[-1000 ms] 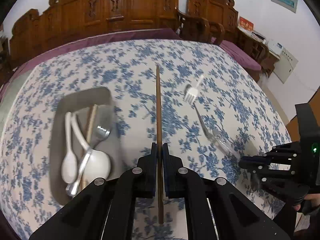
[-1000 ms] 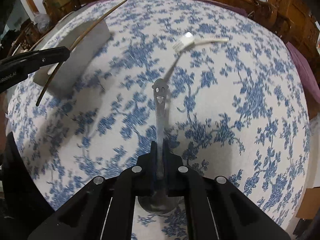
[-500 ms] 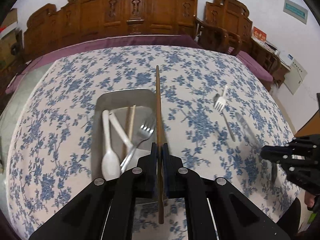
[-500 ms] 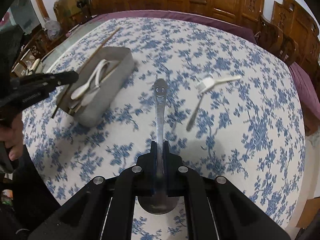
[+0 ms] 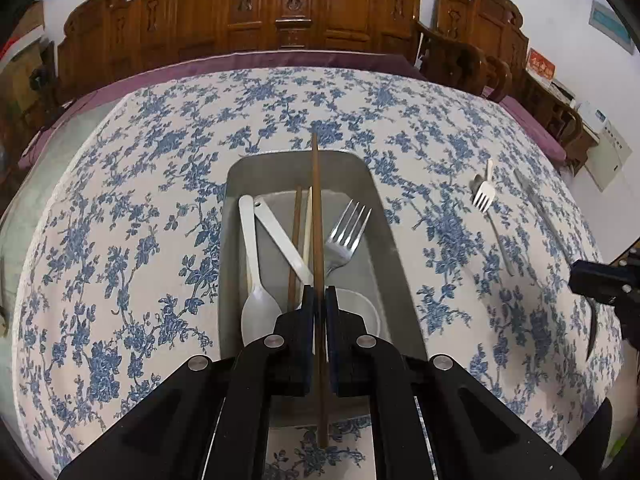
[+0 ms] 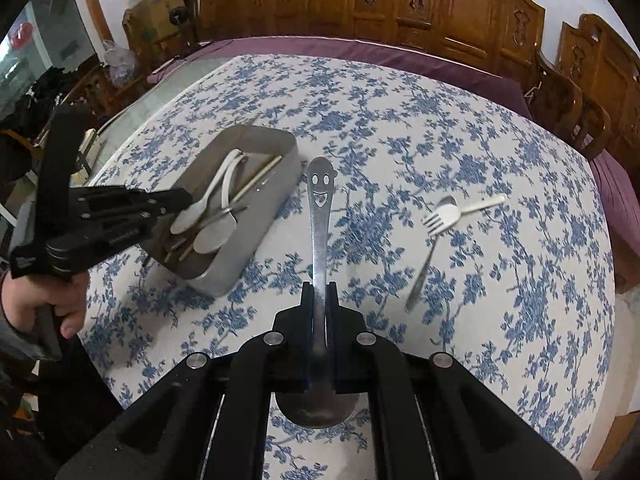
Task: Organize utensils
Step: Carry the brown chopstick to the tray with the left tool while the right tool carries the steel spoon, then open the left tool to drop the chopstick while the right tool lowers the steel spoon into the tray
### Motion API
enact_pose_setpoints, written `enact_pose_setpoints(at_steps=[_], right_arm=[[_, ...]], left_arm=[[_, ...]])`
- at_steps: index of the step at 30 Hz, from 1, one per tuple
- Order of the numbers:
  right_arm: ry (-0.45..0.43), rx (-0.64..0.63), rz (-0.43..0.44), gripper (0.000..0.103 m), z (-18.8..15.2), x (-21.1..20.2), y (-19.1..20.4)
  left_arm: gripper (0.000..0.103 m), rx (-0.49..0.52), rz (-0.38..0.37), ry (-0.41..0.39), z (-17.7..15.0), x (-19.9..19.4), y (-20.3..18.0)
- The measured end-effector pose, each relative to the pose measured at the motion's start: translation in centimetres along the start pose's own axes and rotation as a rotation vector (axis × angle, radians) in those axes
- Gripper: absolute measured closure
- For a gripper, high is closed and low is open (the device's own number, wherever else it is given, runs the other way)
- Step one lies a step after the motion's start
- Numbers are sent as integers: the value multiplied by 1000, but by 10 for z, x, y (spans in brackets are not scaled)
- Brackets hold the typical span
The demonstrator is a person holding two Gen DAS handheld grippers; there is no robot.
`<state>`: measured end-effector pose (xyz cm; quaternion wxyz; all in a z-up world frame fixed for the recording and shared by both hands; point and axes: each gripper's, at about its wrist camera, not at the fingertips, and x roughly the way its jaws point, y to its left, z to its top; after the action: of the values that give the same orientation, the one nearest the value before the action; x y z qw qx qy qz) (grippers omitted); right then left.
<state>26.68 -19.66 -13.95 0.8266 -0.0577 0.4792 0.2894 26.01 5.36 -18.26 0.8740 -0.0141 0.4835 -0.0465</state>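
Observation:
My left gripper (image 5: 319, 300) is shut on a brown chopstick (image 5: 316, 208), held above the grey metal tray (image 5: 234, 216) and lined up along its length. Inside the tray lie white spoons (image 5: 256, 308), a metal fork (image 5: 346, 236) and two more chopsticks. My right gripper (image 6: 319, 296) is shut on a metal spoon (image 6: 320, 216) with a smiling face cut into its handle end; its bowl hangs below the fingers. That spoon hovers over the tablecloth just right of the tray (image 6: 256, 232). The left gripper (image 6: 176, 200) appears over the tray's near end in the right wrist view.
On the blue-flowered tablecloth (image 6: 520, 280) a metal fork (image 6: 424, 268) and a white plastic fork (image 6: 460, 210) lie crossed to the right. Carved wooden chairs (image 6: 400, 12) ring the far side. A hand (image 6: 44, 300) grips the left tool at the table's near-left edge.
The left gripper has carried the chopstick leftward from the open cloth to above the tray. The right gripper has lifted the smiley spoon, and more of the table and the tray now show.

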Motion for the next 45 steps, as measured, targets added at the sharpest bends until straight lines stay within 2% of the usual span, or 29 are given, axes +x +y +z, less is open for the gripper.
enact_pose_setpoints(at_steps=[8, 15, 18, 20, 24, 26, 34, 36, 37, 38, 45], right_arm=[[7, -18, 7, 96, 8, 6, 10], [7, -30, 18, 96, 18, 12, 19], [4, -37, 25, 96, 24, 14, 25], [2, -45, 32, 96, 30, 17, 31], [-3, -57, 49, 96, 42, 23, 44], [-5, -62, 60, 96, 48, 27, 52], [-1, -61, 85, 96, 67, 50, 75], [-2, -48, 87, 96, 71, 56, 77], [0, -40, 87, 96, 73, 59, 77], [1, -34, 89, 96, 74, 62, 77], [30, -5, 81, 96, 75, 85, 79]], left_arm=[[98, 3, -5, 29, -6, 13, 6], [98, -20, -11, 9, -4, 4, 16], [94, -26, -16, -15, -1, -6, 23], [86, -29, -13, -33, 1, -14, 27], [83, -39, -14, -64, 2, -30, 38], [78, -42, -13, -76, 1, -37, 43], [73, -43, 14, -119, -5, -59, 64], [69, -49, 13, -125, -6, -63, 70], [61, -52, 11, -131, -6, -65, 72], [58, -54, 13, -141, -7, -67, 75], [56, -73, 34, -154, -9, -71, 90]])
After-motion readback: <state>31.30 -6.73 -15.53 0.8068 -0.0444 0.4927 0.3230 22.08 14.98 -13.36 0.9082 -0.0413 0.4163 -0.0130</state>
